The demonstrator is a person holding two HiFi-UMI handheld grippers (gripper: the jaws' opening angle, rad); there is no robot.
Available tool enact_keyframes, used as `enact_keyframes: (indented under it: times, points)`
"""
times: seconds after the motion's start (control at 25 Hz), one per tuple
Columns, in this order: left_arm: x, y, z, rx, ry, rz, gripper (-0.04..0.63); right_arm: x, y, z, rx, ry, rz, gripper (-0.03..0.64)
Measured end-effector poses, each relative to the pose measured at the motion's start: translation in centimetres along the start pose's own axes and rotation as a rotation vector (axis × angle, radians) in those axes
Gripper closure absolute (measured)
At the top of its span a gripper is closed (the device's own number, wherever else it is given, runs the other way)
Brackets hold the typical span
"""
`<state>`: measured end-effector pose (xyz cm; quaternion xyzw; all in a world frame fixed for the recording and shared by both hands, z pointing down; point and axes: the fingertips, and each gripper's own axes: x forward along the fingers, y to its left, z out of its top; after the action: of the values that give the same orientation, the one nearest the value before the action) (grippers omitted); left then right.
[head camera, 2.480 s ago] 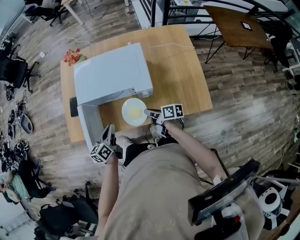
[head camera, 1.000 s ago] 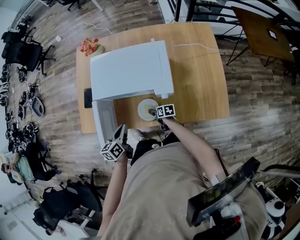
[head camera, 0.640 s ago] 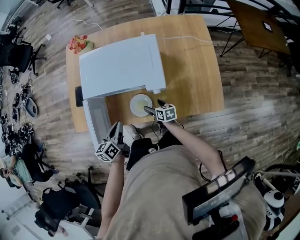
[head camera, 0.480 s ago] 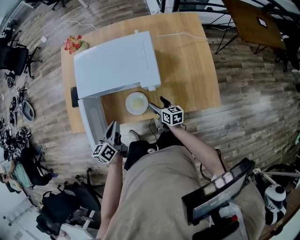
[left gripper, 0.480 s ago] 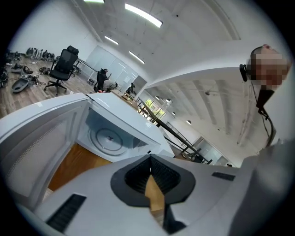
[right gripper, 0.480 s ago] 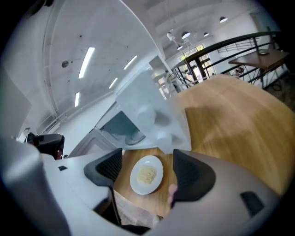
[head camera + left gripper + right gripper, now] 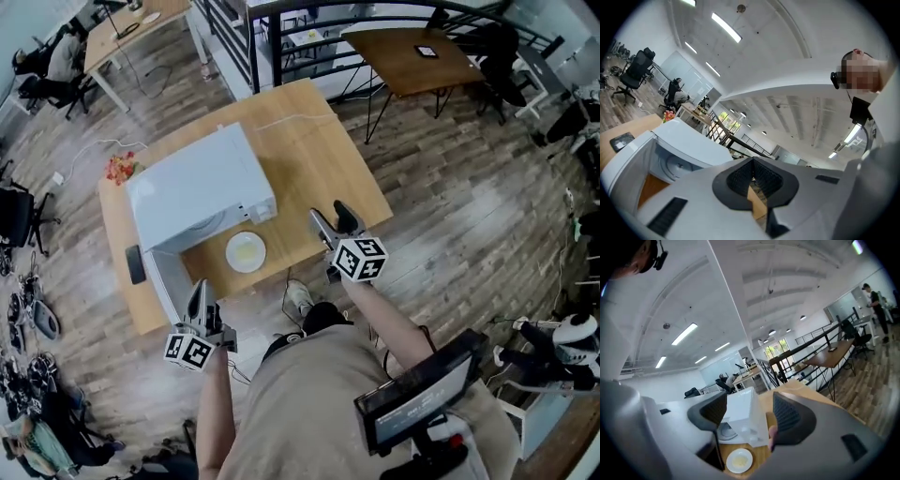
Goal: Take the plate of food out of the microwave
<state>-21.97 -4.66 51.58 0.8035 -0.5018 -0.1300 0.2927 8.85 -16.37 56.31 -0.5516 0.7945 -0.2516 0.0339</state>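
Note:
The white plate (image 7: 246, 251) with pale yellow food lies on the wooden table (image 7: 319, 150), just in front of the white microwave (image 7: 192, 187), whose door (image 7: 165, 281) stands open. My right gripper (image 7: 327, 212) hovers over the table's near right edge, well to the right of the plate. Its jaws are apart and closing, with nothing between them. In the right gripper view (image 7: 749, 406) the plate (image 7: 739, 460) lies low between the jaws, far off. My left gripper (image 7: 199, 289) is shut and empty, off the table's near edge by the door. The left gripper view (image 7: 752, 161) looks at the microwave (image 7: 670, 150).
A small dark flat object (image 7: 137, 264) lies at the table's left edge beside the microwave, and red flowers (image 7: 120, 167) sit at the far left corner. A cord (image 7: 291, 120) runs across the table behind the microwave. Another brown table (image 7: 403, 56) and black railings stand beyond.
My right gripper has let go of the plate and drawn back to the right, away from it. The plate stays on the table before the microwave. The left gripper stays shut near the door.

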Motion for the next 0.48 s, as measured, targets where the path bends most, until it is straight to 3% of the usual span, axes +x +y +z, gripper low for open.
enact_keyframes:
  times: [0.2,0.48]
  points:
    - [-2.6,-2.7,2.0,0.003,-0.074,-0.092,0.591,-7.3,3.9,6.6,-0.143,-0.159,-0.024,0.333]
    - [-9.9,-4.8,2.1,0.072,-0.117,-0.105,0.591,-18.5,8.0,7.2,-0.258,-0.224,-0.067,0.351]
